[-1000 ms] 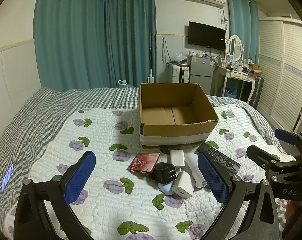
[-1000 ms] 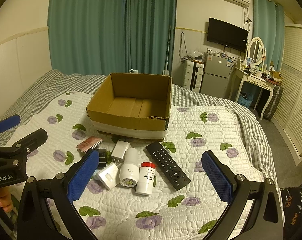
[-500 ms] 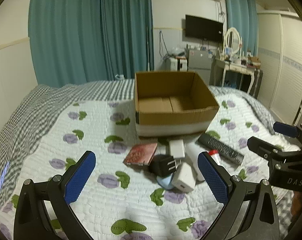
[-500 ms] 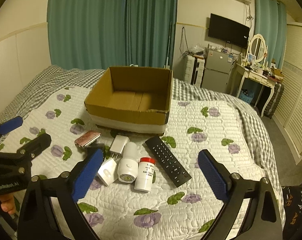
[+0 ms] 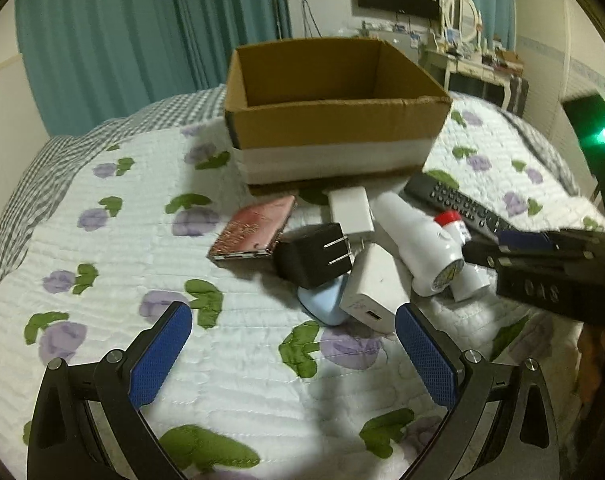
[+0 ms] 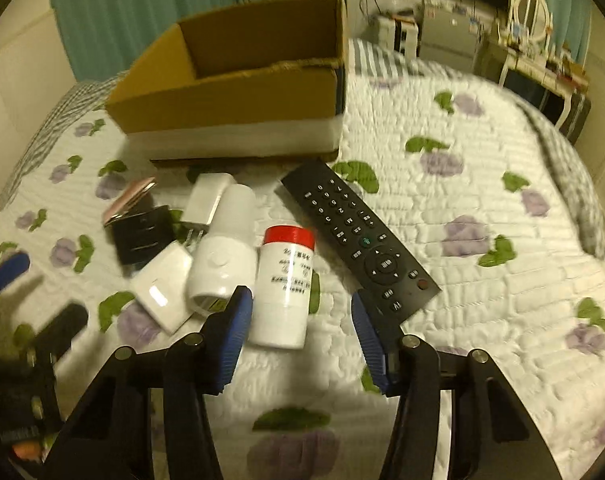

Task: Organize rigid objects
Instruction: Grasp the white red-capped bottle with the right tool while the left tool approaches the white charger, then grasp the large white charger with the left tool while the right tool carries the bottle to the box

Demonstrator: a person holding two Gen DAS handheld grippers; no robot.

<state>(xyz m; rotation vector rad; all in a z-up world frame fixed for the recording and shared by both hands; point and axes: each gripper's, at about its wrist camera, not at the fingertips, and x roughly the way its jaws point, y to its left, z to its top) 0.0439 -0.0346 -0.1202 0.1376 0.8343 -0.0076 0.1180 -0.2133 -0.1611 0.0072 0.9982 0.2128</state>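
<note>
Right hand-held gripper [image 6: 298, 314] hangs partly open and holding nothing, its pads flanking the red-capped white bottle [image 6: 284, 286] lying on the bed [image 6: 482, 200]; left hand-held gripper [image 5: 292, 350] gapes wide and unloaded beside the white charger [image 5: 372, 288].

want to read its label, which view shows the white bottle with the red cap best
The right wrist view: the white bottle with the red cap lies whole, label up, before the open right gripper. The left wrist view shows only its cap.

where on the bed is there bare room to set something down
Free quilt lies right of the remote and left of the pink case. The cardboard box looks empty. It is crowded between case and remote, around the chargers and red-capped bottle.
</note>
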